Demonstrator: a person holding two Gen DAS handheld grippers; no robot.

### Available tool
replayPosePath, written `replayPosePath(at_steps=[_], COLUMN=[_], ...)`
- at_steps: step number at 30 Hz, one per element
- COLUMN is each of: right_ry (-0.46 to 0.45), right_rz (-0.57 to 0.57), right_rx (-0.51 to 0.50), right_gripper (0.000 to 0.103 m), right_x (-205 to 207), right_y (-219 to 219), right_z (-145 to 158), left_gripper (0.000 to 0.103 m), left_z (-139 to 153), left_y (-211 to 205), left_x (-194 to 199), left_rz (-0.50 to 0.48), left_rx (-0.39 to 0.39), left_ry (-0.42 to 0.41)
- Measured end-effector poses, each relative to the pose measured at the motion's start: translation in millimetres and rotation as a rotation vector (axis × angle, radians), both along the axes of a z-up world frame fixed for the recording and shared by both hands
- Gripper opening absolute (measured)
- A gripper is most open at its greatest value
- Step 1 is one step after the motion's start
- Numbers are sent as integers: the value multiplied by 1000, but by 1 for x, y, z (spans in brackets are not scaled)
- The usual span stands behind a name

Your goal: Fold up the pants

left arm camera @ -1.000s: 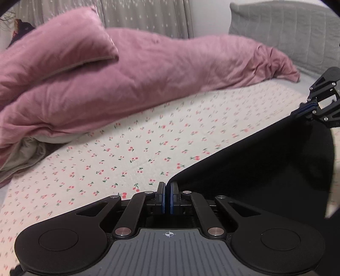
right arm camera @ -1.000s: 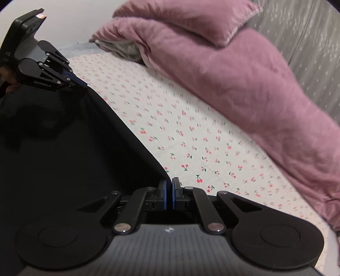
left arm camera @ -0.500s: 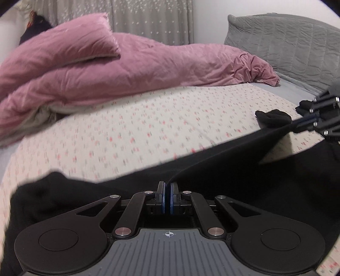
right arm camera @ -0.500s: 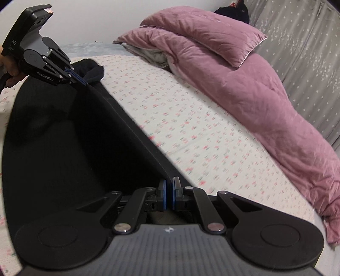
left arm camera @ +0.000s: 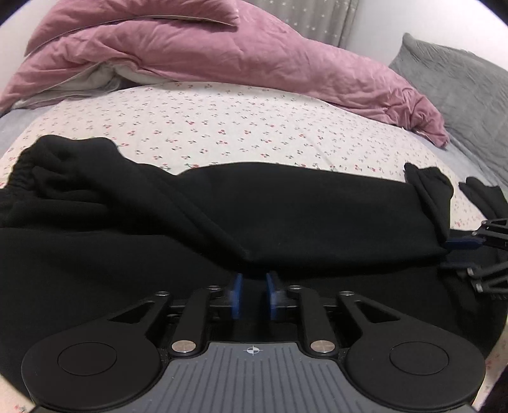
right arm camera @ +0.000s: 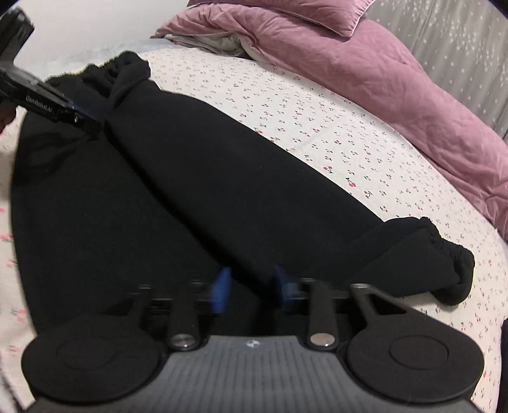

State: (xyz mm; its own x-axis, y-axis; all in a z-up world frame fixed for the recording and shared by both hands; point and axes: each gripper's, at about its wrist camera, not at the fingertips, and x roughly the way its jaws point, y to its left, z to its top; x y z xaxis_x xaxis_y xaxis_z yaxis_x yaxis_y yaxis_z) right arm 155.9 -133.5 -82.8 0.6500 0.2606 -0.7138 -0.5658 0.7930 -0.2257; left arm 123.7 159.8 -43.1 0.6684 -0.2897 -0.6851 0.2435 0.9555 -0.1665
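Note:
Black pants (left arm camera: 285, 209) lie on the cherry-print bed sheet (left arm camera: 197, 127), one leg folded over the other, with the elastic waistband at the left and the cuffs (left arm camera: 428, 184) at the right. My left gripper (left arm camera: 253, 286) is open, its blue pads just off the fold's near edge. In the right wrist view the pants (right arm camera: 158, 178) run diagonally and an elastic cuff (right arm camera: 444, 260) lies at the right. My right gripper (right arm camera: 252, 286) is open at the pants' near edge. The left gripper also shows there (right arm camera: 82, 116), and the right gripper shows in the left wrist view (left arm camera: 466, 244).
A pink duvet (left arm camera: 222, 54) and pink pillow (right arm camera: 301, 9) are heaped along the far side of the bed. A grey quilted pillow (left arm camera: 454, 85) sits at the right. Grey dotted curtains (right arm camera: 444, 41) hang behind. Bare sheet lies beyond the pants.
Both grippers lowered the held edge of the pants onto the bed, laying it over the other leg, then opened and let go. The right gripper's fingers are blurred with motion.

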Motion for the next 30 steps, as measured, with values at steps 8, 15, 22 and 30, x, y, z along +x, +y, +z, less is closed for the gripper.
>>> replayPosePath(at_steps=[8, 15, 22, 30], right_ry=[-21, -55, -78, -70], right_rz=[-98, -346, -515, -641], right_rx=[73, 113, 167, 157], right_gripper=[93, 103, 103, 98], right_x=[-1, 31, 74, 123], right_y=[-23, -58, -71, -71], right_z=[41, 50, 44, 20], left_gripper=[92, 96, 96, 94], left_z=[42, 53, 42, 16], left_y=[27, 36, 35, 22], left_x=[3, 45, 96, 138], left_rz=[153, 375, 536, 666], left_rx=[53, 120, 84, 150], left_ry=[-69, -49, -4, 5])
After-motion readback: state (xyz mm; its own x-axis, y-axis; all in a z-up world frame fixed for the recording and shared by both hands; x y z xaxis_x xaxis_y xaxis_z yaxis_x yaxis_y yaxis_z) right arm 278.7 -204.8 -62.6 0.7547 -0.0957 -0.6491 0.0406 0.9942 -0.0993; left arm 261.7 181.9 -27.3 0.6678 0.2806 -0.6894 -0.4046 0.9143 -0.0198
